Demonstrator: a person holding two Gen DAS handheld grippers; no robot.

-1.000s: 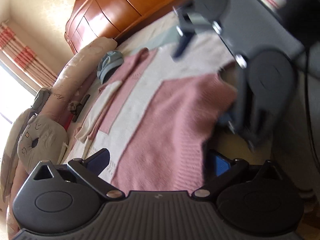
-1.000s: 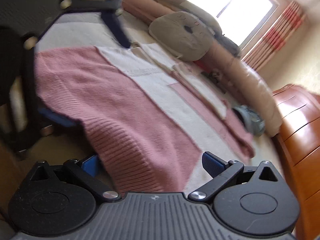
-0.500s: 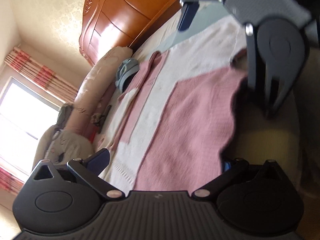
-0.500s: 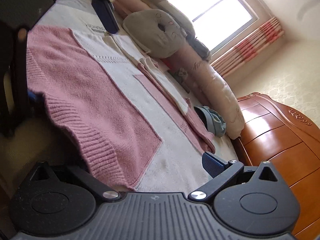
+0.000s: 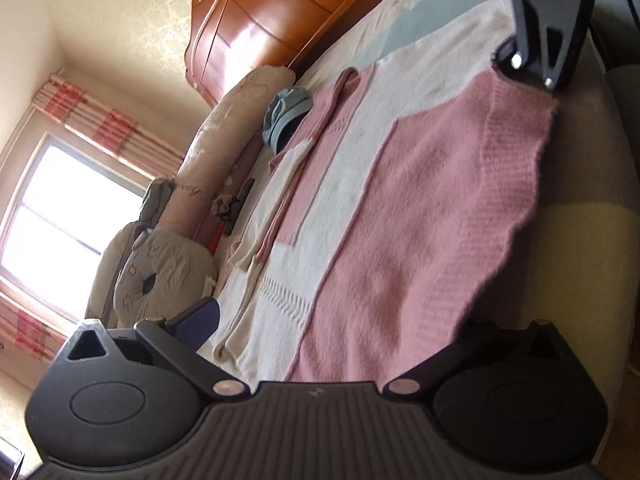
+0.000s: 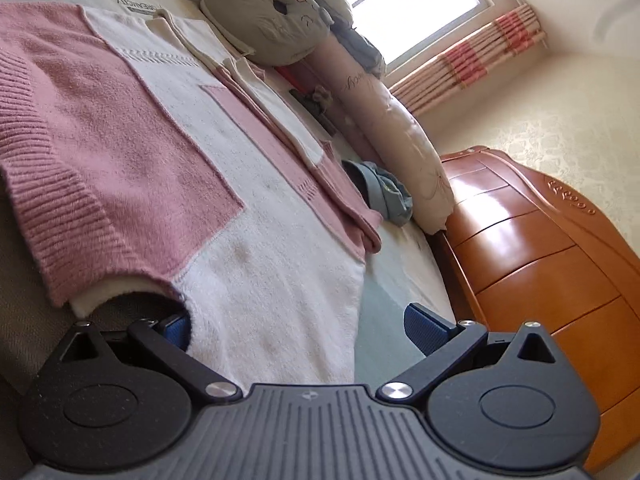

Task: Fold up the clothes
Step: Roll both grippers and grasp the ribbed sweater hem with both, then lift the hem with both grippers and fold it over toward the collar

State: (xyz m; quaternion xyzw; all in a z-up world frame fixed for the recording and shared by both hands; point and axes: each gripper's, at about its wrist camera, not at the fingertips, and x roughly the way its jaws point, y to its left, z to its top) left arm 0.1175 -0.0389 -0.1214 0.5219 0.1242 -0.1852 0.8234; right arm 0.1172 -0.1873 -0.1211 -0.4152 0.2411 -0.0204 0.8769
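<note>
We straddle the soft, limp sweater [image 5: 420, 216] hem with both tools [image 5: 332, 332] [image 6: 296, 328], fingers apart; grip ribbed corners.

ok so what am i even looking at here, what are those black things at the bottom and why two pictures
There is no robot here. A person holds a two-finger gripper in each hand, and each one carries a wide-angle camera looking along its fingers. The black shape at the bottom of each picture is that gripper's own body. One picture comes from the left gripper, the other from the right gripper. On the bed a pink and white sweater lies spread flat. Beyond it are a long bolster, a cat-face cushion and a blue cloth. Both grippers are open, each at a corner of the sweater's hem. Nothing is clamped yet.
</note>
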